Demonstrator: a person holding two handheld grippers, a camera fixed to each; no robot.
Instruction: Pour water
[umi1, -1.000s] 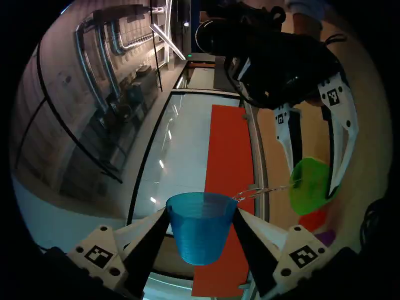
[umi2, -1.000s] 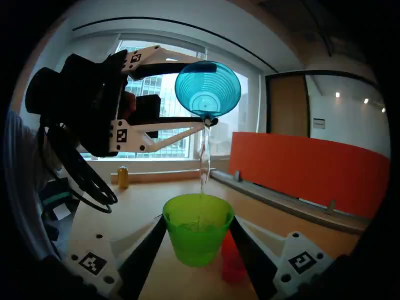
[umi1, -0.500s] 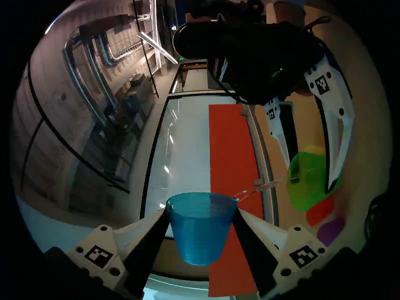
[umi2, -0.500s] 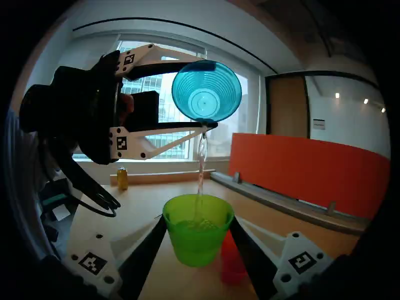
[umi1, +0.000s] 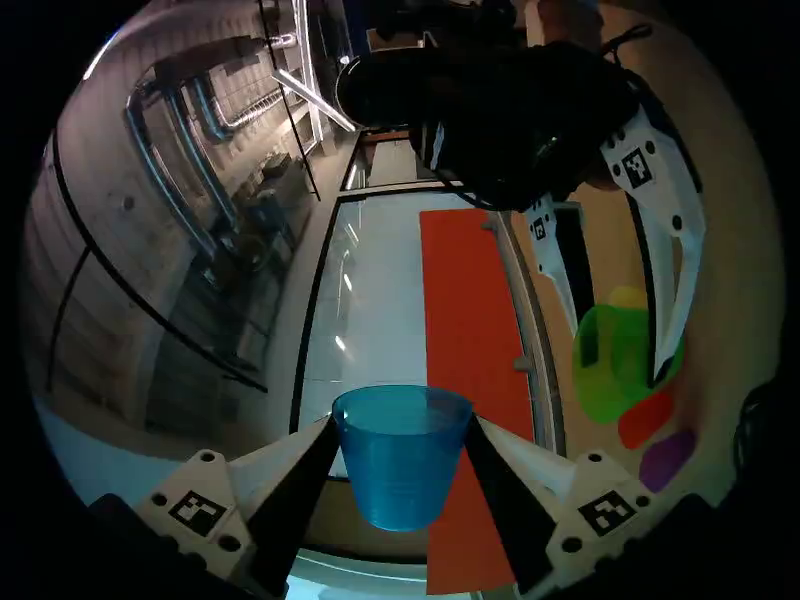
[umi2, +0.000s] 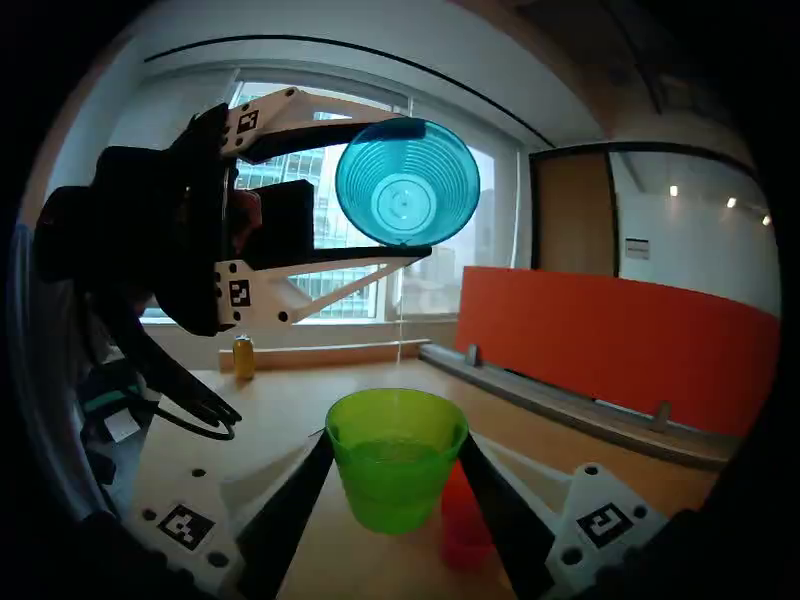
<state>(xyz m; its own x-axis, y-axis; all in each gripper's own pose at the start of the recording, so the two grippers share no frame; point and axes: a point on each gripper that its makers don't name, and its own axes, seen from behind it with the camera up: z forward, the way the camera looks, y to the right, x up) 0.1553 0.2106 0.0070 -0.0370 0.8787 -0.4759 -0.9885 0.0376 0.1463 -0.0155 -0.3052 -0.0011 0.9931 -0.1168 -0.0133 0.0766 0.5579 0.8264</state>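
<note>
My left gripper (umi1: 400, 440) is shut on a blue cup (umi1: 400, 470). In the right gripper view the blue cup (umi2: 407, 182) lies tipped on its side high above the table, its mouth and inside bottom facing me, the left gripper (umi2: 405, 192) clamped across it. Directly below it is a green cup (umi2: 397, 465), upright and partly filled with water, with my right gripper (umi2: 397, 445) shut on it. A very thin thread of water (umi2: 400, 330) hangs between the two cups. In the left gripper view the green cup (umi1: 612, 362) sits in the right gripper (umi1: 622, 365).
A red cup (umi2: 466, 512) stands on the wooden table (umi2: 300, 400) just behind the green cup. A yellow can (umi2: 244, 356) is by the window ledge. An orange partition (umi2: 620, 335) runs along the right. A purple item (umi1: 665, 460) lies near the red cup (umi1: 645, 420).
The steady stream from the blue cup has thinned to a bare thread. The blue cup has tipped further, showing its inside bottom. The green cup has stayed still.
</note>
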